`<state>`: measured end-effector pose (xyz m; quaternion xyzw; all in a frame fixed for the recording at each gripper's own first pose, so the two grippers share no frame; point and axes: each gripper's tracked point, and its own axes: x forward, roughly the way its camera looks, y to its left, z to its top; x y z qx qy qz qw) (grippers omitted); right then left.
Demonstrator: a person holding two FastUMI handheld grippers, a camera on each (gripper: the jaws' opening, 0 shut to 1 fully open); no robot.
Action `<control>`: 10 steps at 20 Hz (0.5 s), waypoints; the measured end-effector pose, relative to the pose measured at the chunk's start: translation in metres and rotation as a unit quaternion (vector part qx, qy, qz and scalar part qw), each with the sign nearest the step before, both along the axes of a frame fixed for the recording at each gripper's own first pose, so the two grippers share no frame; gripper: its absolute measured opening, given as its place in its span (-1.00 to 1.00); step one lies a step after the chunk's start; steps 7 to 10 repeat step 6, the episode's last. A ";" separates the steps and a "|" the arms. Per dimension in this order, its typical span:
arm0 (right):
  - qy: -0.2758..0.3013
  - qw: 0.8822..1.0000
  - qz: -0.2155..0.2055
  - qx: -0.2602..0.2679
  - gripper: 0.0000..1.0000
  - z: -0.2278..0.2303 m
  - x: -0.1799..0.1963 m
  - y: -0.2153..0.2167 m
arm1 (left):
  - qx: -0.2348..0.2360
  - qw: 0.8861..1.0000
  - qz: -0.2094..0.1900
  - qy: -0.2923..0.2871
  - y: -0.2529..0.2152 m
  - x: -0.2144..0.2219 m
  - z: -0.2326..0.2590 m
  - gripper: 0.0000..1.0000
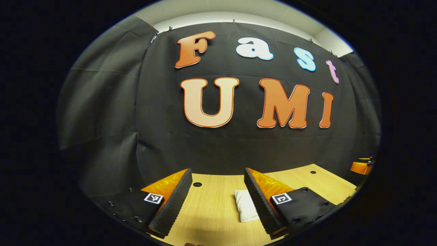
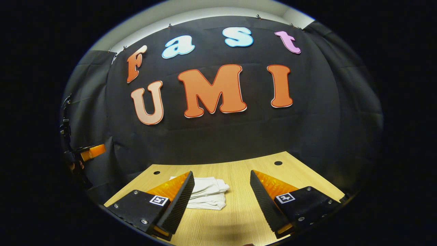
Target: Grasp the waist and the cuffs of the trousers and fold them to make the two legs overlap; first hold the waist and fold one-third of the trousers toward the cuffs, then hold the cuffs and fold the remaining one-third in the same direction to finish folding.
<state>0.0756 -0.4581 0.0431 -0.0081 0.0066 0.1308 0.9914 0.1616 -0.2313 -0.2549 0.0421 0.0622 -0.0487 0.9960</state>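
We find the left tool [image 1: 218, 196] held above the pale wood-grain surface [image 1: 211, 212], its two fingers spread wide apart with nothing between them. In the left gripper view, the white fabric trousers [image 1: 245, 206] lie folded into a small bundle on the surface, just inside the right-hand finger; that finger covers the bundle's right side, so we cannot judge its full outline from here. At the far right edge of this view an orange and black part of the right tool [image 1: 362, 166] is cut off by the picture's rim, and we cannot tell its finger position from it.

In the right gripper view, the right tool [image 2: 222, 196] also stands above the surface [image 2: 239, 212] with its fingers well apart and empty. The trousers [image 2: 208, 194] sit as a compact folded stack toward the left of the surface, their left portion hidden behind the left-hand finger. Layered edges show at the stack's right end; we cannot make out waist from cuffs. At the far left edge the left tool [image 2: 89, 152] appears small and dim against the black cloth wall [image 2: 307, 119], with a hand [image 2: 75, 166] barely discernible below it. Several dark round holes [image 2: 278, 163] mark the surface's far side.
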 end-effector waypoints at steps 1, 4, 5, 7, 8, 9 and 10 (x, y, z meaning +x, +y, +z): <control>-0.001 1.000 -0.002 0.001 0.97 0.001 -0.002 -0.002 | 0.001 1.000 0.000 0.000 0.000 0.000 0.001 1.00; -0.002 1.000 -0.006 0.007 0.97 0.003 -0.005 -0.008 | -0.005 1.000 -0.005 -0.005 -0.002 0.001 0.003 0.99; -0.003 1.000 -0.007 0.008 0.97 0.004 -0.006 -0.009 | -0.005 1.000 -0.005 -0.007 -0.002 0.002 0.004 0.99; -0.002 1.000 -0.009 0.008 0.97 0.005 -0.006 -0.011 | -0.006 1.000 -0.006 -0.008 -0.003 0.003 0.003 0.99; -0.002 1.000 -0.009 0.008 0.97 0.005 -0.006 -0.011 | -0.006 1.000 -0.006 -0.008 -0.003 0.003 0.003 0.99; -0.002 1.000 -0.009 0.008 0.97 0.005 -0.006 -0.011 | -0.006 1.000 -0.006 -0.008 -0.003 0.003 0.003 0.99; -0.002 1.000 -0.009 0.008 0.97 0.005 -0.006 -0.011 | -0.006 1.000 -0.006 -0.008 -0.003 0.003 0.003 0.99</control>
